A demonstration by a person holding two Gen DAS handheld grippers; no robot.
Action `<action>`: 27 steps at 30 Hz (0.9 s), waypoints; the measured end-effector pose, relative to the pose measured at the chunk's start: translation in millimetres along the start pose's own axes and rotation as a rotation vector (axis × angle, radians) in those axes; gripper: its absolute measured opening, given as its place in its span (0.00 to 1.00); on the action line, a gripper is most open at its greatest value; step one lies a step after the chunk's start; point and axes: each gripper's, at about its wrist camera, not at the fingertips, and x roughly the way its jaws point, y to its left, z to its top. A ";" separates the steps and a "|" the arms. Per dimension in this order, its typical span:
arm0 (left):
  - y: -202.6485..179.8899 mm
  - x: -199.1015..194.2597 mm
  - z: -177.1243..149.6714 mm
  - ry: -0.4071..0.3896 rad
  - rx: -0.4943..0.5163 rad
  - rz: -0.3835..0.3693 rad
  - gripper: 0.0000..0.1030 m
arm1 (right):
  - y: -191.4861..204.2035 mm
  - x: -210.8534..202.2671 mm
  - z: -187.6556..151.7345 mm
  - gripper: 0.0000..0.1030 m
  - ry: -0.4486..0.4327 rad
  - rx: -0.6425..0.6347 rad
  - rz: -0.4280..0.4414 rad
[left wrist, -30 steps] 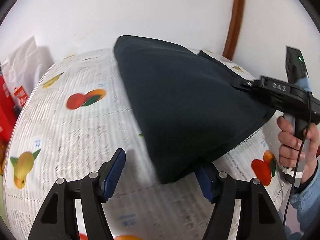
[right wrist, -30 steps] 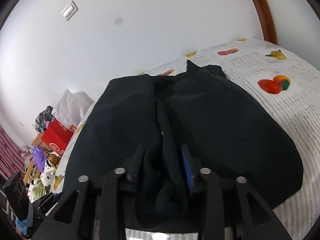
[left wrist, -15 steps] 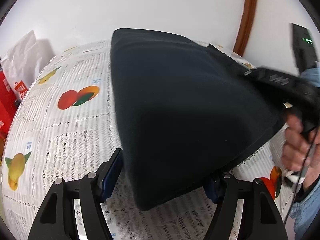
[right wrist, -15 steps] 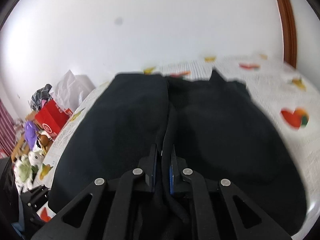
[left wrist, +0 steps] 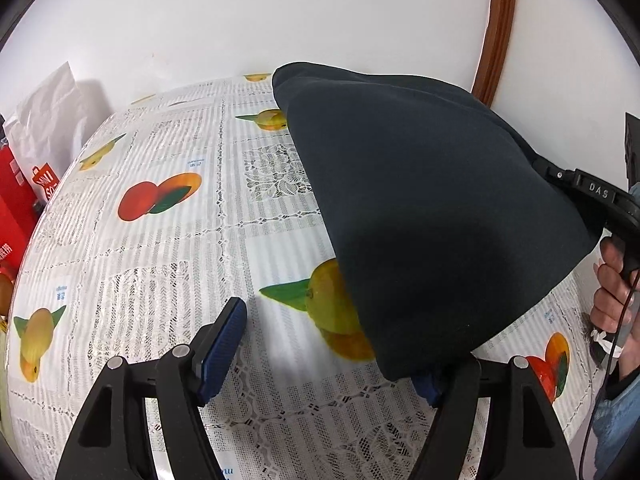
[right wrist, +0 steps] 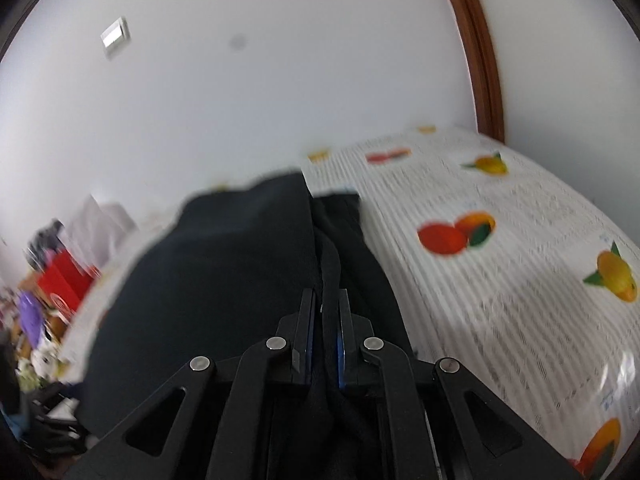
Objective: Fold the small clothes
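On the counter (left wrist: 168,264), fruit-print cloth | dark garment (left wrist: 432,216) partly lifted, draped from right claw (right wrist: 325,304) down to counter | right claw: pads nearly closed, pinching a garment fold | left claw (left wrist: 328,344): wide apart, holding nothing, garment's lower corner by its right finger.

This looks like a lived-in room in a home. Ahead of the tool, a table wears a lace-patterned tablecloth (left wrist: 168,264) printed with oranges and pears, backed by a plain white wall (right wrist: 280,80) with a light switch (right wrist: 116,37) up to the left and a brown wooden door frame (right wrist: 476,60) to the right. Off to the left, beside the table, sit a red shopping bag (left wrist: 20,196), a white plastic bag (left wrist: 52,120) and a blurred heap of household clutter (right wrist: 36,320).
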 end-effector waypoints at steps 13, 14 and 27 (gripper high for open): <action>-27.3 9.5 8.9 -0.003 0.102 -0.040 0.71 | -0.7 -0.6 5.9 0.33 0.051 -0.030 0.006; -27.9 10.5 10.0 0.002 0.090 -0.045 0.71 | 0.3 4.1 5.2 0.31 0.065 -0.030 0.005; -22.6 14.7 9.4 0.013 0.041 -0.045 0.71 | -24.8 4.0 6.4 0.10 0.034 -0.016 0.008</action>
